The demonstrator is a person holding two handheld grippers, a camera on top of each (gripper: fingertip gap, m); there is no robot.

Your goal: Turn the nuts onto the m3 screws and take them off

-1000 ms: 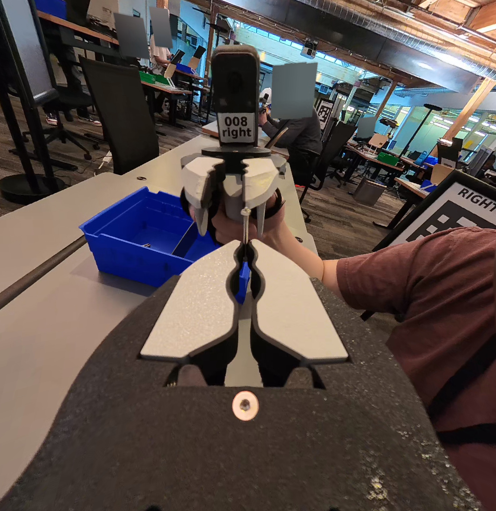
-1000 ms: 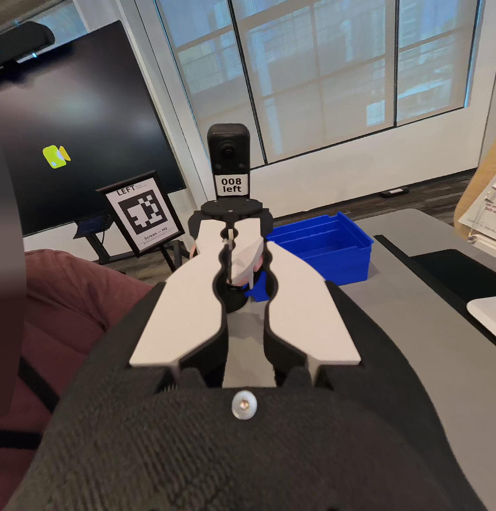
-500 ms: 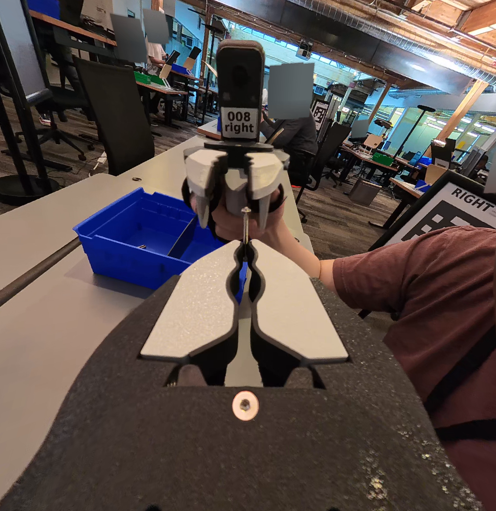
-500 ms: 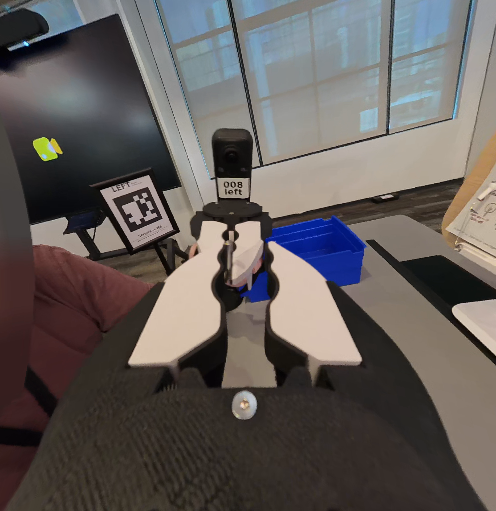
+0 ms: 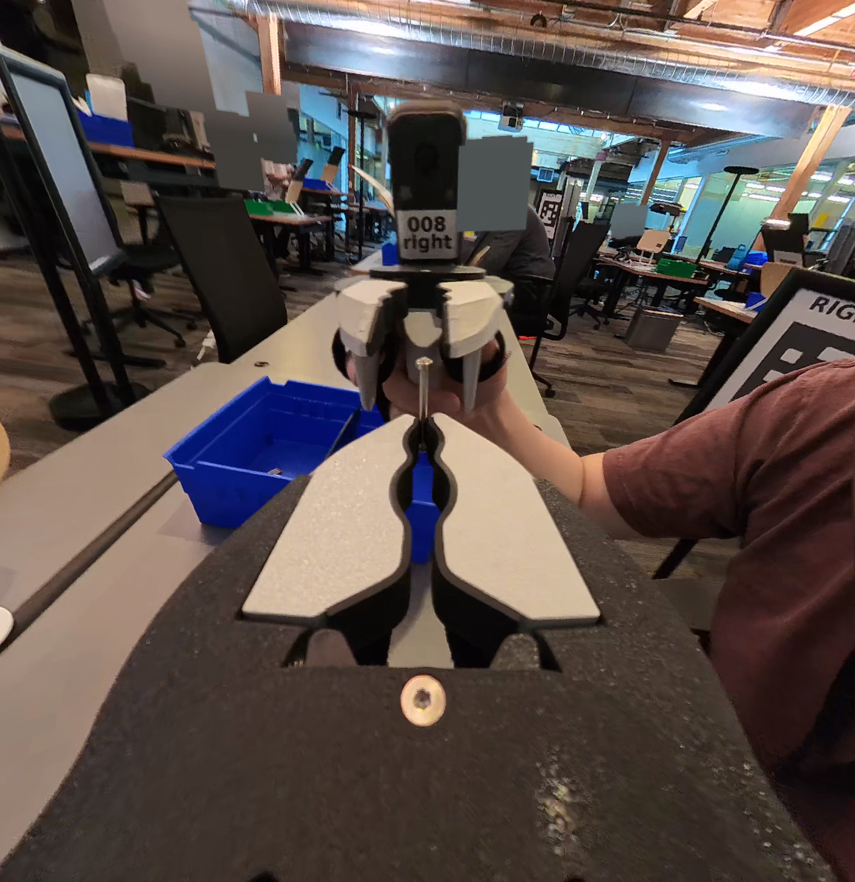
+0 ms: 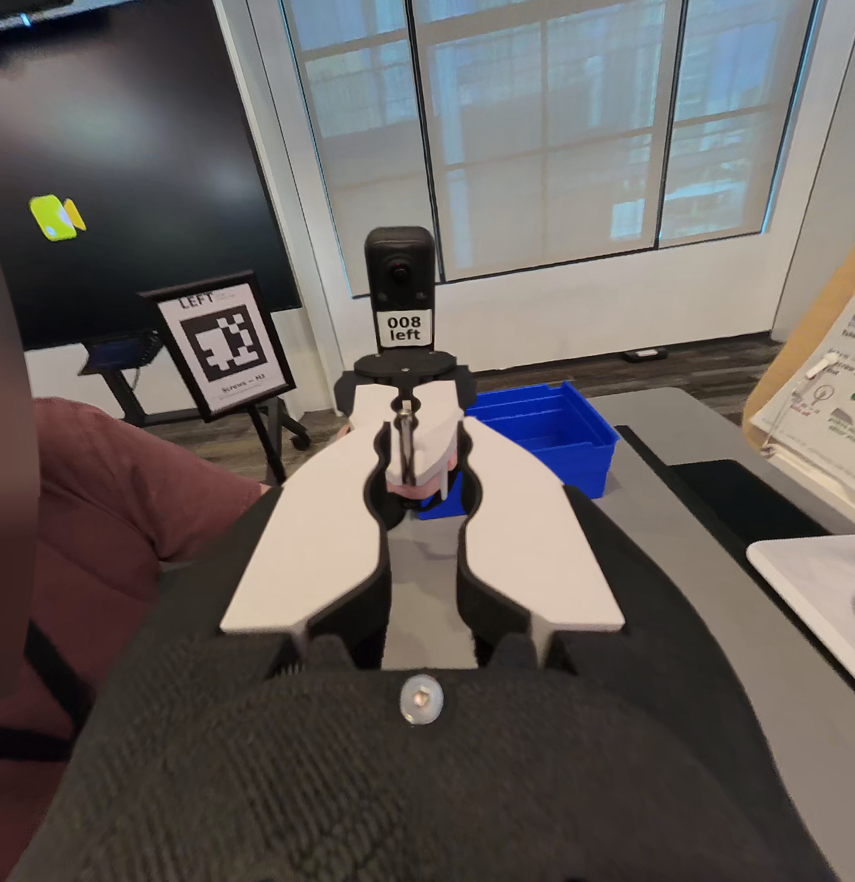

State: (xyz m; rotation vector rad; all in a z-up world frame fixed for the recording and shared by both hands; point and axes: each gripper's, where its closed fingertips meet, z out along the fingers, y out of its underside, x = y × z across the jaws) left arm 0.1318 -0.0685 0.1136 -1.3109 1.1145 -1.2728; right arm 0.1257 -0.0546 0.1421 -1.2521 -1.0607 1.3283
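Left wrist view: left gripper (image 5: 422,422) pinched on screw (image 5: 422,396), head toward right gripper (image 5: 418,405). Right jaws slightly apart around the screw; grip probably loose, blurred. Blue bin (image 5: 254,458) behind.

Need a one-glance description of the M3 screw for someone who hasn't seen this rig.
Start at the blue bin on the grey table. Just above its near right corner, the two hand-held grippers face each other tip to tip. The M3 screw is the thin silver pin bridging them, pinched by the left hand-held gripper, its flat round head toward the right hand-held gripper; everything around it is bulkier white plastic.
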